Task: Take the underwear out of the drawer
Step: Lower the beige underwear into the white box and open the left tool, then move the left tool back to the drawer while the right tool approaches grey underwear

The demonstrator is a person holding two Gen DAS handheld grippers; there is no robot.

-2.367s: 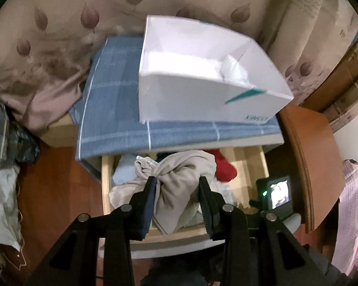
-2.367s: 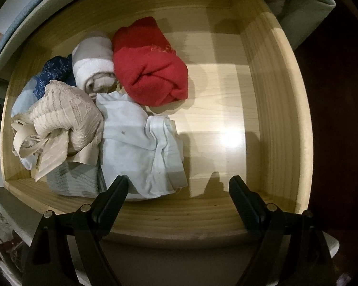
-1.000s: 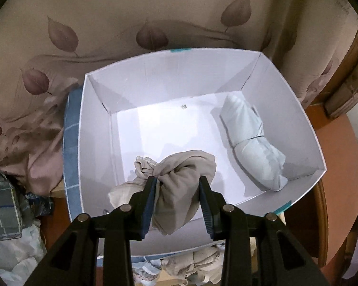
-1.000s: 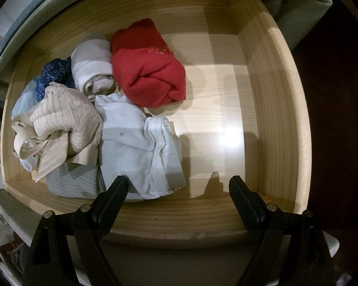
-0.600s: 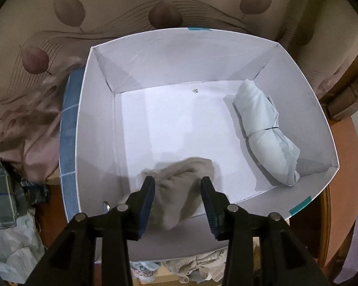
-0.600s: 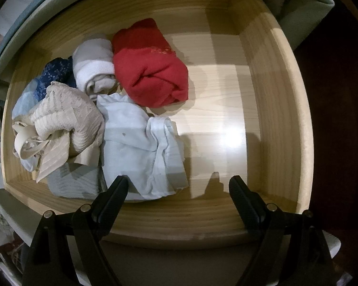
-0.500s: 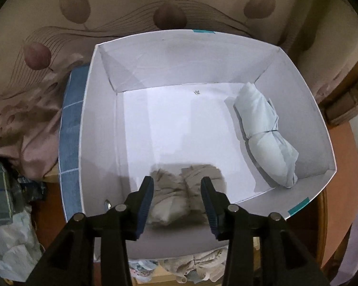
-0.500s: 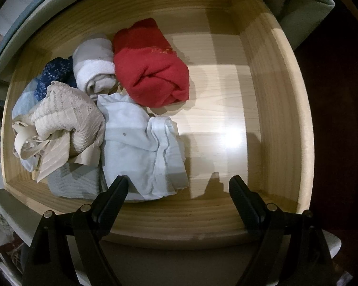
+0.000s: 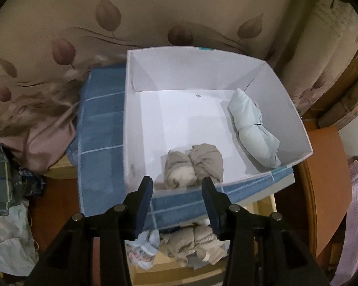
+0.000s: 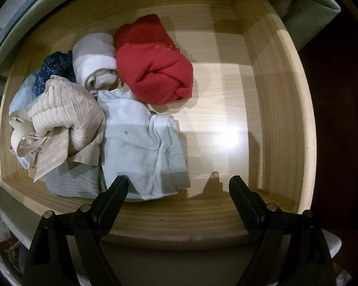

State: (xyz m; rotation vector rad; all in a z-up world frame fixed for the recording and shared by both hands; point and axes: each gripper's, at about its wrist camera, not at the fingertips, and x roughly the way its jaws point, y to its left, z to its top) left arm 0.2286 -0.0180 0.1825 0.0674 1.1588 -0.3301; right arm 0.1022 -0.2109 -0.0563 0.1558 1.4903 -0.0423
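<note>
We see the left gripper [image 9: 177,188] above the near wall of the white box [image 9: 286,100], its jaws opening with nothing between them; the pads touch no cloth. The beige underwear [image 9: 194,165] lies loose on the floor of the white box, just inside that near wall, bunched in two lobes with its long axis running across the box from side to side. A pale blue roll [image 9: 253,131] lies against the right wall of the box, its long axis running from the far corner toward the near one, well apart from the beige piece. The box sits on a blue checked cloth [image 9: 100,124]. The right gripper [image 10: 177,187] hangs over the wooden drawer [image 10: 296,109] pointing straight down, its fingers [image 10: 113,196] spread wide and holding nothing. Inside the drawer, a red bundle [image 10: 155,74] lies near the back, a grey-and-white roll [image 10: 95,64] touches its left side, and a pale blue garment [image 10: 140,143] lies toward the front, with a cream ribbed piece [image 10: 64,112] at its left.
</note>
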